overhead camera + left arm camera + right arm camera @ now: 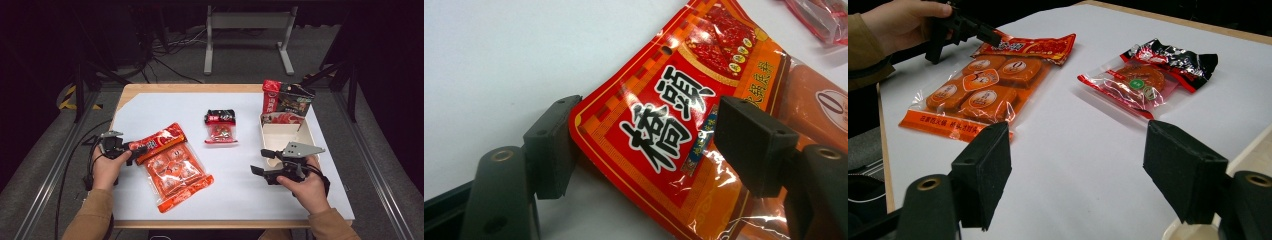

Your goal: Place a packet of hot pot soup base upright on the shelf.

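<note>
At the near left of the bench [240,200], the left tool [136,150] straddles the red header edge of the orange snack pack [172,165], jaws part-open with the header between them and not yet pinched. The pack's long axis runs from that tool toward the near middle. The right tool [261,162] hangs wide and empty at the near right, well apart from the pack, so the left hand is nearer. Farther off lie the small red packet [220,127] and white tray [280,135].

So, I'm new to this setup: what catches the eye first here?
The big orange snack pack at the table's left, its red header between the open jaws of the left hand-held gripper. Next, the small red-and-black packet at the centre, and a white tray with a red box behind it on the right.
</note>
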`<move>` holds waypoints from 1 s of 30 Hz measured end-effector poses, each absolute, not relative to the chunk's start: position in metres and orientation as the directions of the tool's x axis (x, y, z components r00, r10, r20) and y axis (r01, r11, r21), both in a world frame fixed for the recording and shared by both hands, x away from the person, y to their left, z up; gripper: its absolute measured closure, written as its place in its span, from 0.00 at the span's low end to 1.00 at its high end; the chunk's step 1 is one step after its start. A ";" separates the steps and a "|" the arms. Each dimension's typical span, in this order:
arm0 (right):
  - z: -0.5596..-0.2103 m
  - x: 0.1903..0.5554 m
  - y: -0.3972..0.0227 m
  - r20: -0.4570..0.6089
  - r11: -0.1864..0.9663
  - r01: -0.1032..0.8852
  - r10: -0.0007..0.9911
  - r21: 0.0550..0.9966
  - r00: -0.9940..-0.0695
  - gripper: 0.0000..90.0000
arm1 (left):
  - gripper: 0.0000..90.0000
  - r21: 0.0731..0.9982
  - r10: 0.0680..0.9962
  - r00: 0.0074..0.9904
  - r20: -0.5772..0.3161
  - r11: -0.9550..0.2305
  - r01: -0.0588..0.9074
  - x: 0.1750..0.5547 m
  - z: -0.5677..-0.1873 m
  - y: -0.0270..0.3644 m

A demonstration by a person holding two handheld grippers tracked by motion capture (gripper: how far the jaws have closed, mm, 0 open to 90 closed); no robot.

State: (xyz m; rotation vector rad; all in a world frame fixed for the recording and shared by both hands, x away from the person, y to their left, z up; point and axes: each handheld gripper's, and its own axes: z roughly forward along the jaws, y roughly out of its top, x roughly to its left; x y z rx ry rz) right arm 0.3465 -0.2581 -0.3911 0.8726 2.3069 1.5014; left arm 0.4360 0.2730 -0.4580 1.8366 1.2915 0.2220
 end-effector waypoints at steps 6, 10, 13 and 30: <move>-0.390 0.346 -0.257 0.106 0.289 0.341 0.604 0.895 -0.790 0.31 | 0.48 0.724 0.800 0.496 -0.338 -0.116 0.680 0.434 -0.454 0.268; -0.391 0.346 -0.257 0.104 0.292 0.341 0.603 0.894 -0.791 0.31 | 0.53 0.728 0.791 0.510 -0.338 -0.124 0.675 0.433 -0.455 0.265; -0.391 0.346 -0.257 0.105 0.293 0.341 0.602 0.893 -0.791 0.31 | 0.61 0.734 0.782 0.520 -0.343 -0.123 0.668 0.433 -0.455 0.264; -0.392 0.346 -0.257 0.104 0.295 0.343 0.605 0.892 -0.790 0.31 | 1.00 0.723 0.776 0.536 -0.333 -0.155 0.673 0.430 -0.453 0.264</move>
